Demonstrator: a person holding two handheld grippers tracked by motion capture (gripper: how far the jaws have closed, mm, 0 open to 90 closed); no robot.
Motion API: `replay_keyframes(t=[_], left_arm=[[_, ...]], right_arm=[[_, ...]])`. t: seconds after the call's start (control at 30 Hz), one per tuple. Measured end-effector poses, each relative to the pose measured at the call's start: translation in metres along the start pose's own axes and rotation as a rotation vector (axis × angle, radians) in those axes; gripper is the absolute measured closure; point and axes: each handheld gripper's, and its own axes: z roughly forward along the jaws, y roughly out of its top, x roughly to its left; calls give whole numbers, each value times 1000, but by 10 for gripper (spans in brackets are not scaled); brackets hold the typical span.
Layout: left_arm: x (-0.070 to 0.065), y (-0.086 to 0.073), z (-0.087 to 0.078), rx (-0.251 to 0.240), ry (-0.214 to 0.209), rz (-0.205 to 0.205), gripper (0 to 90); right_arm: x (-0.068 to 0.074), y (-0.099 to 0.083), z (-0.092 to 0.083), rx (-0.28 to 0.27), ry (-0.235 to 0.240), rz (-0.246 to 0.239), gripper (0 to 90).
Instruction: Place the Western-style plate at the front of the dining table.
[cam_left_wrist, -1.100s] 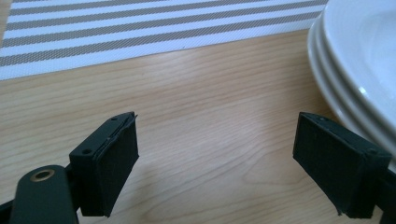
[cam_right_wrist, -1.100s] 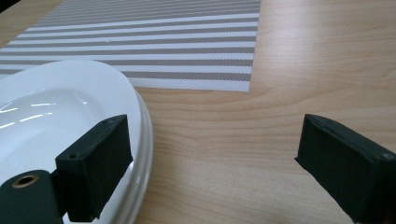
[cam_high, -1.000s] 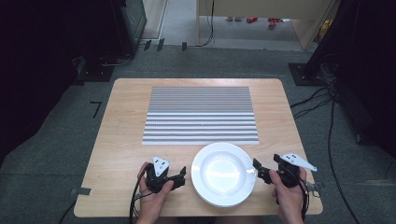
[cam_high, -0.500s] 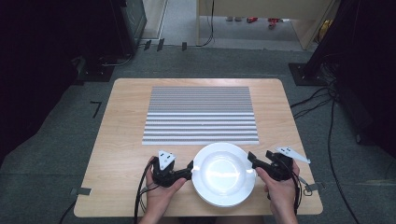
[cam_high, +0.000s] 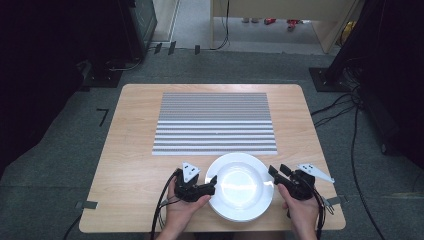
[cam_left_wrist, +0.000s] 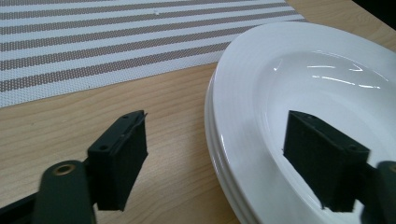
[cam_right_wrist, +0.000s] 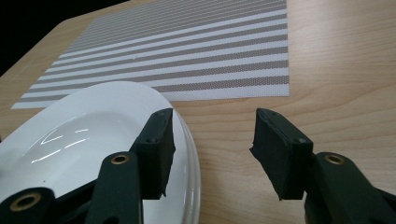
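High view looks down; claw views closely share the plate (cam_high: 240, 186).

A striped mat (cam_high: 214, 123) lies flat on the wooden desk (cam_high: 130, 150). Black cables (cam_high: 345, 107) lie on the grey floor (cam_high: 60, 150) beside it.

The round white ceramic plate (cam_left_wrist: 261, 116) was cut off by the right and bottom edges in the left gripper view. How many plates were stacked could not be told.
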Motion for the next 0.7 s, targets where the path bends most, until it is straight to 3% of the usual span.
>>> replay_keyframes(t=[0.17, 0.33, 0.7], left_arm=[[-1, -2, 1, -6, -7, -5, 347], [1, -6, 0, -9, -43, -12, 411], [-2, -7, -4, -29, -61, 5, 554]], right_arm=[[-1, -3, 1, -4, 20, 11, 517], [0, -4, 0, -11, 50, 44, 555], [3, -8, -1, 11, 87, 43, 666]])
